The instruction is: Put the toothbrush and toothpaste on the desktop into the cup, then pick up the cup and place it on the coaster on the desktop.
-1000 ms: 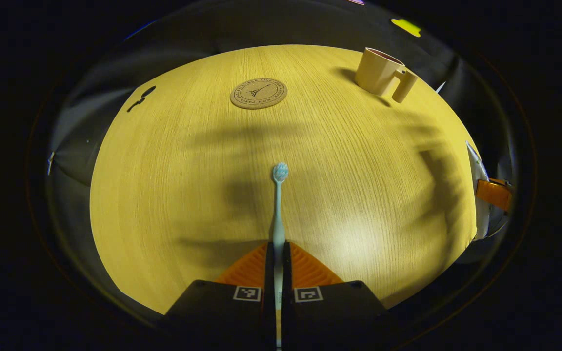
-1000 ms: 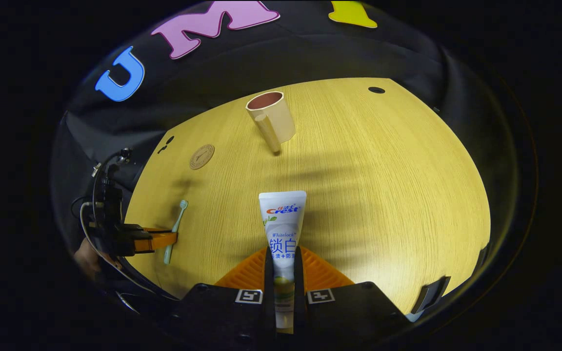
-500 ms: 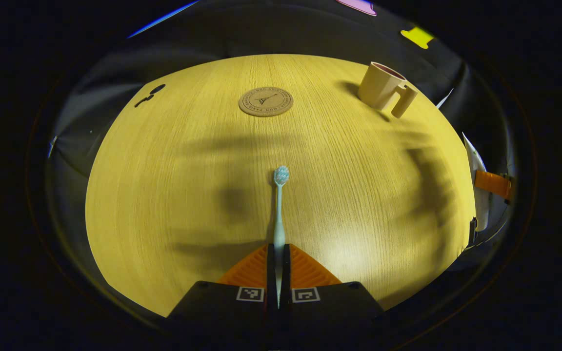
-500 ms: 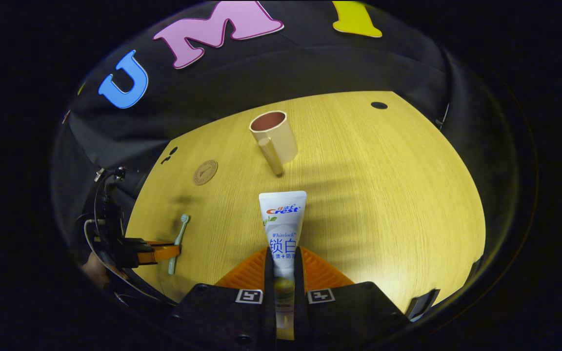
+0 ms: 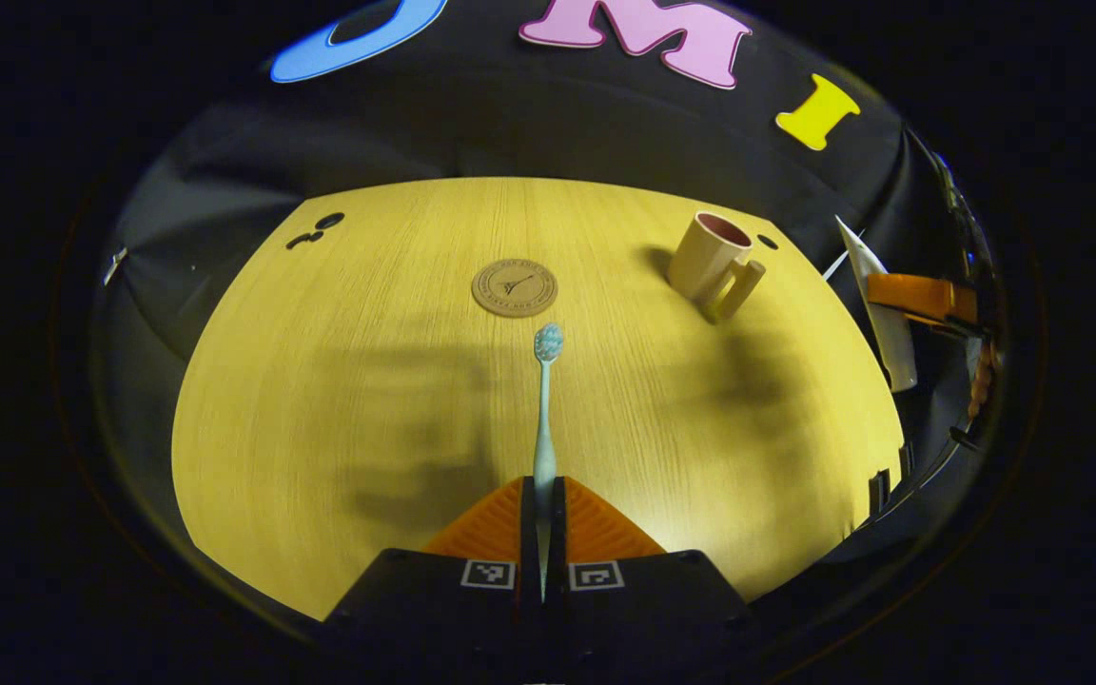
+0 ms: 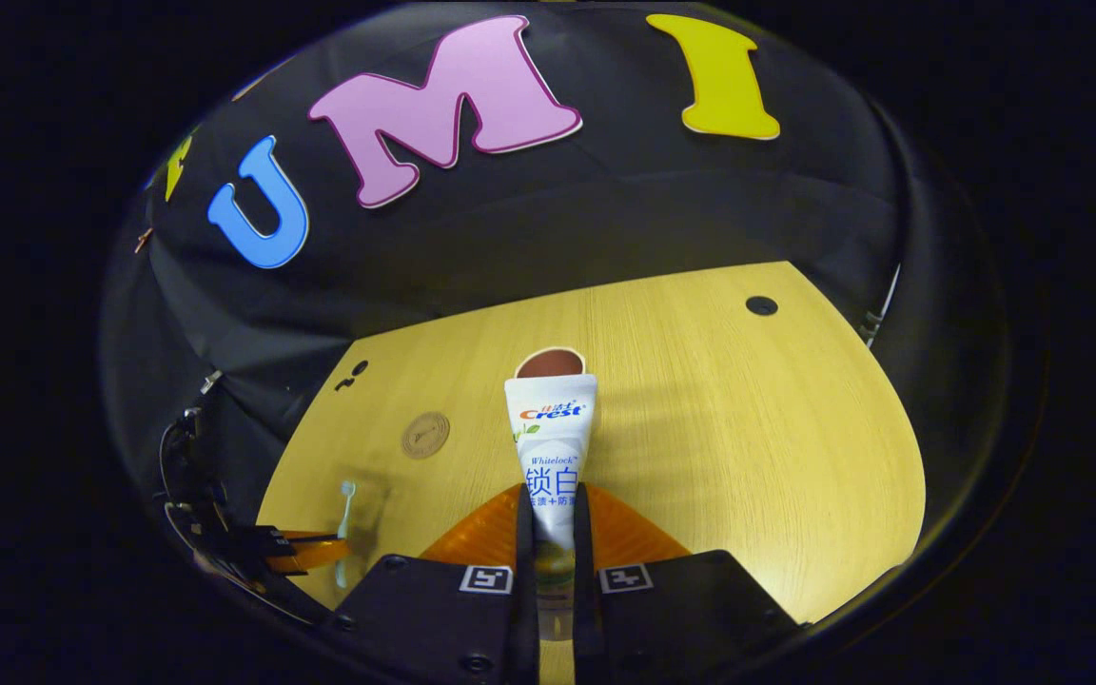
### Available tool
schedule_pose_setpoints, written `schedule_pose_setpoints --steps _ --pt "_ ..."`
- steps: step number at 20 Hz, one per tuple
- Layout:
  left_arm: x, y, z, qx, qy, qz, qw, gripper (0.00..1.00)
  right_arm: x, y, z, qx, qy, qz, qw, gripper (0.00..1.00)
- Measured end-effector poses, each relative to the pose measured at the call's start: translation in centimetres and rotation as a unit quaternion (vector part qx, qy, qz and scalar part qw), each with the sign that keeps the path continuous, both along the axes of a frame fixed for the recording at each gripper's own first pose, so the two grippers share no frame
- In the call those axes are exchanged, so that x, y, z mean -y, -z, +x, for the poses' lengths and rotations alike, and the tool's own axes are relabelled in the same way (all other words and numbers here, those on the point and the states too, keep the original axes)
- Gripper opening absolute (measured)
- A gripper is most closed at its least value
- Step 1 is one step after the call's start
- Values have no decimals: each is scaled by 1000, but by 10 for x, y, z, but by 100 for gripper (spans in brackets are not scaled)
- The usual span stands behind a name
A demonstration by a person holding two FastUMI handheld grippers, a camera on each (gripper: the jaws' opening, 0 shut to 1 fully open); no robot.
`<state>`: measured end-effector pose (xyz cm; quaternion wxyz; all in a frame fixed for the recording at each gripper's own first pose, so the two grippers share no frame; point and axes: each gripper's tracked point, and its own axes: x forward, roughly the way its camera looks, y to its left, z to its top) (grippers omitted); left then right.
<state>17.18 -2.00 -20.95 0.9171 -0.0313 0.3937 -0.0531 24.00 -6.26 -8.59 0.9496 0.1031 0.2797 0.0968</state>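
Note:
My left gripper point(image 5: 542, 487) is shut on a pale blue toothbrush point(image 5: 544, 400), held above the desk with its bristle head pointing forward. Beyond its head lies the round cork coaster point(image 5: 514, 287). The beige cup point(image 5: 705, 258) with a handle stands upright at the back right. My right gripper point(image 6: 554, 493) is shut on a white toothpaste tube point(image 6: 551, 438), whose flat end hides most of the cup point(image 6: 550, 362). The left gripper point(image 6: 315, 552) with the toothbrush point(image 6: 345, 504) shows at the lower left of the right gripper view. The right gripper point(image 5: 919, 297) with the toothpaste point(image 5: 881, 314) shows at the right edge of the left gripper view.
The yellow wooden desk point(image 5: 339, 400) has a dark round hole at its back right corner point(image 6: 761, 305) and small dark holes at its back left point(image 5: 318, 228). Black cloth walls close in behind the desk. The coaster point(image 6: 425, 435) lies left of the cup.
Both grippers have risen and tilted up, so the desk sits lower in both views. The toothpaste tube now overlaps the cup. The toothbrush head now lines up just under the coaster.

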Motion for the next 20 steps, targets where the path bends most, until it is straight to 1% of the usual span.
schedule_pose_setpoints --steps 3,7,11,15,18,20 --pt "7 -18 3 19 -5 -2 1000 7 -5 -22 25 28 -7 7 1000 18" --pt "19 -34 11 53 -12 -27 998 6 -16 -52 62 70 -24 6 997 18" --pt "13 -43 22 84 -40 -27 995 6 -28 -70 100 100 -31 24 994 18" --pt "16 -58 29 122 -51 -44 990 7 -37 -65 131 117 -45 42 991 18" --pt "23 -65 35 133 -66 -75 986 6 -38 -61 152 150 -55 37 986 18" --pt "28 -67 38 140 -69 -84 984 6 -40 -59 167 174 -62 34 982 18"
